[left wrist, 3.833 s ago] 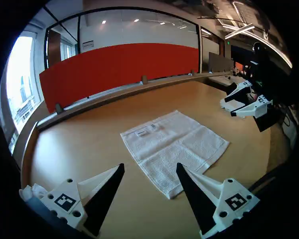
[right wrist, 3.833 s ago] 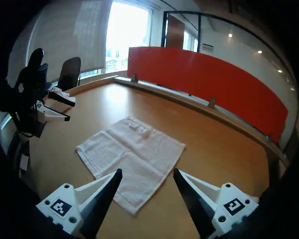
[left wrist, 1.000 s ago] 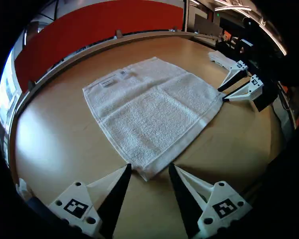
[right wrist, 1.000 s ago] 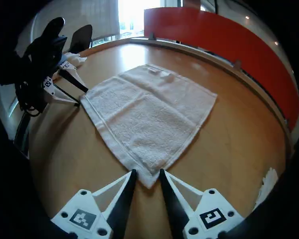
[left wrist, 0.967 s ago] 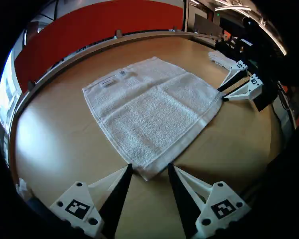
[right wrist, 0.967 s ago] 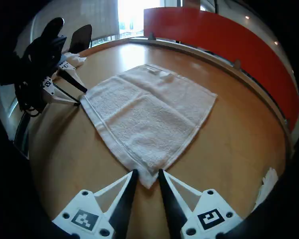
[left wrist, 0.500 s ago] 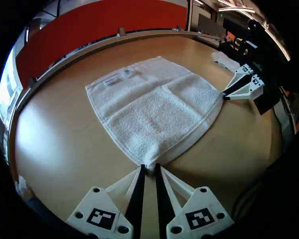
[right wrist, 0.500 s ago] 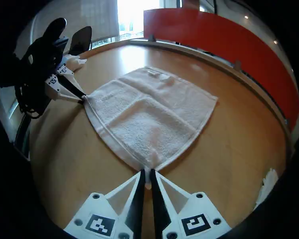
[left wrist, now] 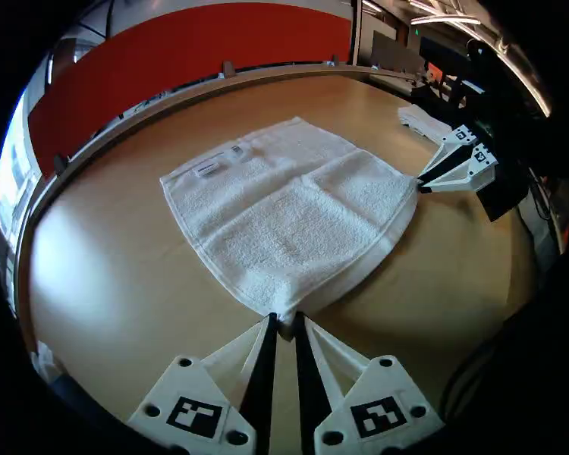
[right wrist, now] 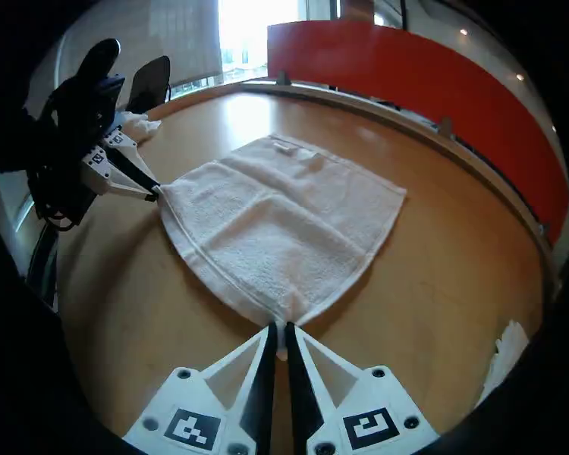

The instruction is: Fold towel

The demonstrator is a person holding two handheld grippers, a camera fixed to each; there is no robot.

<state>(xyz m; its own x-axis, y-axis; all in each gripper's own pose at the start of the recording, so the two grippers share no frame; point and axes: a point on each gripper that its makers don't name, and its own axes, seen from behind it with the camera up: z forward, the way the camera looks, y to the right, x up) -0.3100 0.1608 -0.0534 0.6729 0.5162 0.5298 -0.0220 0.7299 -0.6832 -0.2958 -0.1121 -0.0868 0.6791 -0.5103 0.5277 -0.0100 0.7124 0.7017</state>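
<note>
Now pinches two neighbouring corners of the towel (left wrist: 284,205): one between the closed fingers of the left tool (left wrist: 284,322), the other likewise in the right tool (right wrist: 279,334). Differs from a second ago, with both tools then open astride those corners. Means grasp made, probably ready to carry the held edge over to the far one. Lies spread on the worktop (left wrist: 117,250) ahead of each tool: white, terry, roughly square, tags (left wrist: 209,168) by the far edge, held edge bowed and seemingly just lifting between the tools.
</note>
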